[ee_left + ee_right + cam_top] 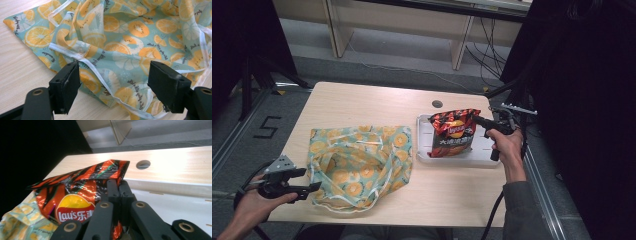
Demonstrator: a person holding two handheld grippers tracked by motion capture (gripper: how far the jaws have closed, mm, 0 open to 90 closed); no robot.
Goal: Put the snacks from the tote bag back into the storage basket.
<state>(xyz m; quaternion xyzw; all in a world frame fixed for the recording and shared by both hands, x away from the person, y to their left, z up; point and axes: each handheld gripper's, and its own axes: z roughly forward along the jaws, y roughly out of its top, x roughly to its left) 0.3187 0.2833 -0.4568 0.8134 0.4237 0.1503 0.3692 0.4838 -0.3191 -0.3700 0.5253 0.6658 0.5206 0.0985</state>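
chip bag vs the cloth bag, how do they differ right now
The chip bag is glossy red and black foil; the cloth bag is soft teal fabric printed with orange slices. The chip bag stands upright over the white tray, pinched at its top edge by the right gripper; the cloth bag lies crumpled on the table, with the left gripper open at its edge, not gripping. The chip bag looks smaller. Both are soft bags.

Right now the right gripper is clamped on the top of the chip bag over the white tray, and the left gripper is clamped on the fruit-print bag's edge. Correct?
Not quite: the left gripper is open, its jaws apart around the fruit-print bag edge, as the left gripper view shows. The rest holds.
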